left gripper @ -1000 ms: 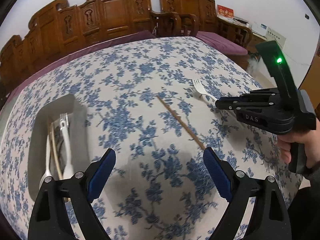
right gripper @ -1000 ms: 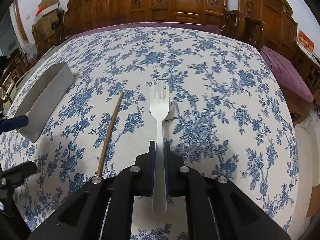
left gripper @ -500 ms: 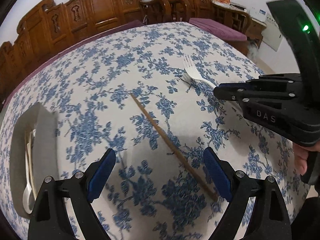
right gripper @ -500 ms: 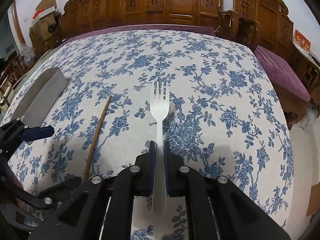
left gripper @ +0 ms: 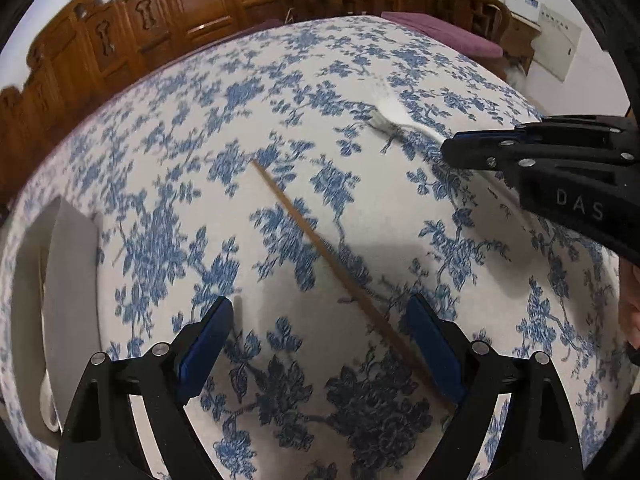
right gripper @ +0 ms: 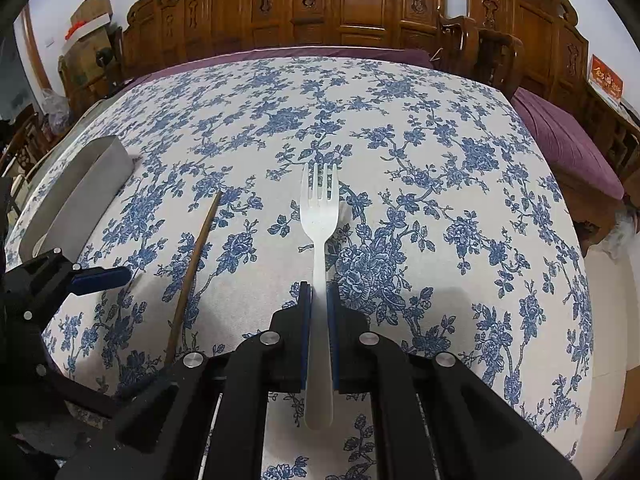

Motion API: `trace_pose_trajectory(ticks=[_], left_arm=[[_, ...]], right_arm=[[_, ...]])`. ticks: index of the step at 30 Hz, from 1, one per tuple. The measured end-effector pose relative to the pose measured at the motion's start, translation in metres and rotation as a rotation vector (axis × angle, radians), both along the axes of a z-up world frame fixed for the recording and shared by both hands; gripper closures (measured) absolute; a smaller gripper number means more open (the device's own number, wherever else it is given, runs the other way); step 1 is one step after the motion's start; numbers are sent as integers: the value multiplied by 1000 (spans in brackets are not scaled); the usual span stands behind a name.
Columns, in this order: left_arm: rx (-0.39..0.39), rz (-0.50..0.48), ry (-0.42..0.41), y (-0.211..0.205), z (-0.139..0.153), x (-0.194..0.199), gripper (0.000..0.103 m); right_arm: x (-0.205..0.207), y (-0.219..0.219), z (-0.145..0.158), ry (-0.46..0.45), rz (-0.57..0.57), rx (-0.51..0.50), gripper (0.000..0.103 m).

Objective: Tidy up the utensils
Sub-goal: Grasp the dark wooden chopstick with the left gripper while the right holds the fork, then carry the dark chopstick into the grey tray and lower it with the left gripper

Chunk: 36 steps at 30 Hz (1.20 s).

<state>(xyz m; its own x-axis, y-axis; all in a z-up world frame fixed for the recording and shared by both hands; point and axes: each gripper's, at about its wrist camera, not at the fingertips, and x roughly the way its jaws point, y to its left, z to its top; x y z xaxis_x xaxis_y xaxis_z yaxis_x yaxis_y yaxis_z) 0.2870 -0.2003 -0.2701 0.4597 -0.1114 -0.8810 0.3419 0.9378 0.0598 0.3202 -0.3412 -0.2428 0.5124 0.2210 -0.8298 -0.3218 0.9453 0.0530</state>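
Since a second ago the left tool point(left gripper: 320, 336) has come down and across toward the chopstick point(left gripper: 344, 280), whose near end now lies between its wide-spread jaws, untouched. The tray point(left gripper: 72, 300) sits at the bench's point(left gripper: 280, 80) far left. The right tool point(right gripper: 319, 312) stays clamped narrow on the white fork's point(right gripper: 319, 216) handle, tines pointing away.

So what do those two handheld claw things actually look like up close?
Both are black plastic. The left gripper has two long angled arms ending in blue fingers, with round silver bolts at the joints. The right gripper is built the same way, with blue pads along the inside of its fingers. White letters reading DAS mark its side in the left camera's view.
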Motion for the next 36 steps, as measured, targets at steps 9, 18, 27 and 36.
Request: trace_pose_trajectory(ticks=[9,18,27,36], left_arm=[[-53,1,25,14,6,-5,66],[-52,25,35,12,7,4,69],[-90,13,48,15,7,4,97],[-105,-19,27,22,14,-9,99]], right_arm=[[0,1,1,-2,2,-2,94],[1,3,2,-2,4,-4,94],[1,6,-1,3,9,-2,94],[1,19,-6,31,37,40,94]])
